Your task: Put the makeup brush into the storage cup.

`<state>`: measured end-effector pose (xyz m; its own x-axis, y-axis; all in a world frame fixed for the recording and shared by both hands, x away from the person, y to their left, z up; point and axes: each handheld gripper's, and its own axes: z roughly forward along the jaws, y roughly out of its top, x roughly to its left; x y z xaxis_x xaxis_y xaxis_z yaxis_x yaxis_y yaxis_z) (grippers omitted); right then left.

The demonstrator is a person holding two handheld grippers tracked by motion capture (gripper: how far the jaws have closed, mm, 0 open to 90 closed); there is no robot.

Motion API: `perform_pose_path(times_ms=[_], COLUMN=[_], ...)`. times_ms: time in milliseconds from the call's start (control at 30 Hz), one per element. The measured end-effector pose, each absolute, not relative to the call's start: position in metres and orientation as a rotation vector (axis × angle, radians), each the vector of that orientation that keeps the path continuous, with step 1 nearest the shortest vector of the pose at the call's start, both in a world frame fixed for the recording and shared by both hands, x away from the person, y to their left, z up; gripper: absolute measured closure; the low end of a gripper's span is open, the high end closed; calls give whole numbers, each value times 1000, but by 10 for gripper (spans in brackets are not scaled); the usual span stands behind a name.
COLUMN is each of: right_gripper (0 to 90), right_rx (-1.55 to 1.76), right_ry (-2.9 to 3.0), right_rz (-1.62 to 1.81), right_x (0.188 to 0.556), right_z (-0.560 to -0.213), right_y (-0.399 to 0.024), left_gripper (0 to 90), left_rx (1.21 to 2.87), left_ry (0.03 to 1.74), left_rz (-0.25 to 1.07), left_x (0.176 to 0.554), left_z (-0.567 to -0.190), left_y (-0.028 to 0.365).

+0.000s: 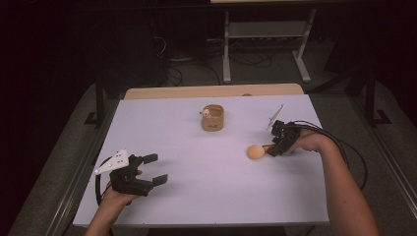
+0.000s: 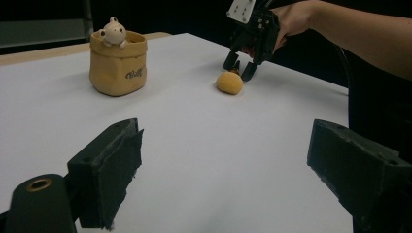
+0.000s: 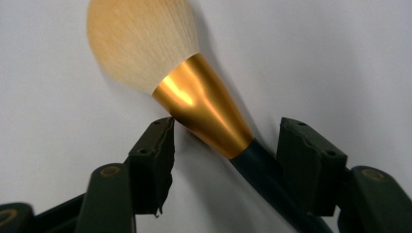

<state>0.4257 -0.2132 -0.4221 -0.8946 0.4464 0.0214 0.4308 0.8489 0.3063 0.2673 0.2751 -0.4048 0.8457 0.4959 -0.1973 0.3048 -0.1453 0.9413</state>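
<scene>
A make-up brush with a fluffy pale orange head, a gold ferrule and a dark handle lies on the white table, right of the middle. My right gripper points down at it. Its jaws straddle the ferrule and handle: one tip sits right at the ferrule, while a gap shows at the other, so it is open. From the left gripper view the brush lies just under the right gripper. My left gripper rests near the front left, open wide, with nothing between its jaws.
A tan fabric pouch with a small bear figure on its rim stands at the back middle of the table. A wooden strip runs along the far edge. Beyond it are a metal frame and floor cables.
</scene>
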Motion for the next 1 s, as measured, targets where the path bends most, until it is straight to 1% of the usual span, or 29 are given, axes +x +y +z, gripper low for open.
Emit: perform_pose_path(times_ms=[700, 767, 800, 900, 1000], right_gripper=[590, 597, 625, 643, 697], right_rx=[718, 722, 708, 707, 698], right_ry=[3007, 3008, 3013, 3020, 3030], right_rz=[420, 416, 410, 407, 407], right_x=[418, 417, 416, 416, 415], right_z=[-419, -419, -419, -419, -419], right_y=[-211, -210, -210, -210, -209], left_gripper=[120, 120, 120, 120, 121], left_rx=[1746, 1746, 1745, 1744, 1746], left_ry=[622, 622, 618, 620, 618], left_rz=[188, 189, 192, 192, 192], left_x=[267, 267, 267, 267, 267], left_z=[-405, -405, -404, -404, -404], left_y=[275, 275, 275, 275, 275])
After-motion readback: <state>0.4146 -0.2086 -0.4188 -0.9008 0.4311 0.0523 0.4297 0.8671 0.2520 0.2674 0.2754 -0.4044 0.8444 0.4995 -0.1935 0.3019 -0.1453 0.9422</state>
